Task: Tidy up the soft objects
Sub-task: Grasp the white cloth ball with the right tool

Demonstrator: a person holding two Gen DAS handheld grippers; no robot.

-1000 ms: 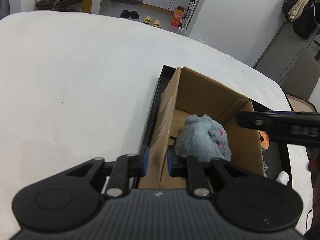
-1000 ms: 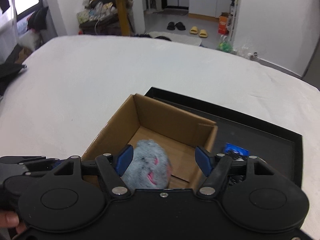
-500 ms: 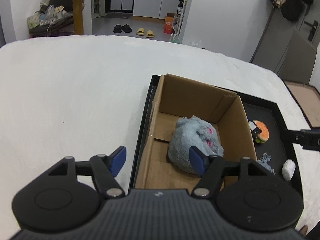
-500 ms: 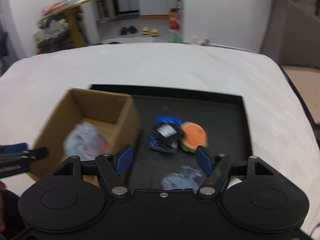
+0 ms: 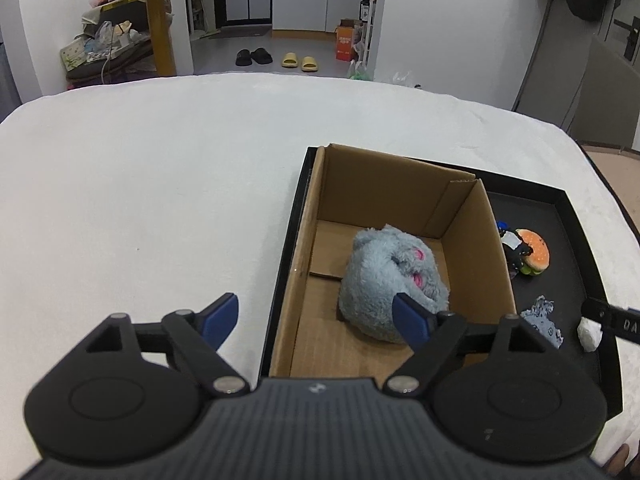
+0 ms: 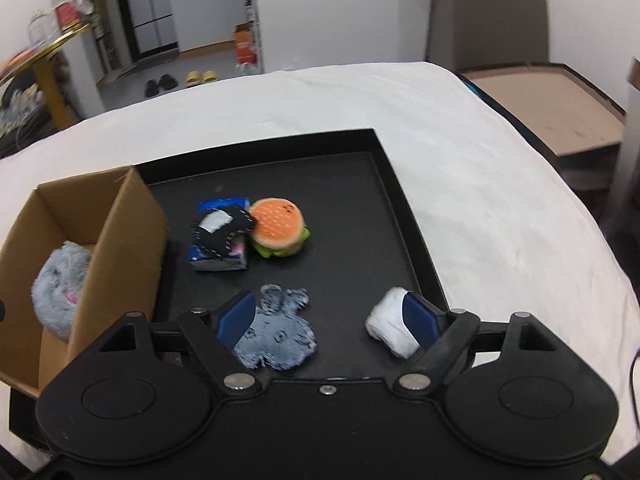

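A grey fluffy plush lies inside the open cardboard box, which stands at the left end of a black tray. On the tray lie a burger plush, a blue and black soft toy, a blue denim piece and a white soft roll. My left gripper is open and empty, above the box's near left wall. My right gripper is open and empty, low over the tray between the denim piece and the white roll.
The tray rests on a white cloth-covered surface. A brown cardboard lid lies off the surface's far right. Slippers and furniture stand on the floor beyond.
My left gripper let go of the box's wall, opened and drew back. My right gripper swung right from over the box to the toys on the tray.
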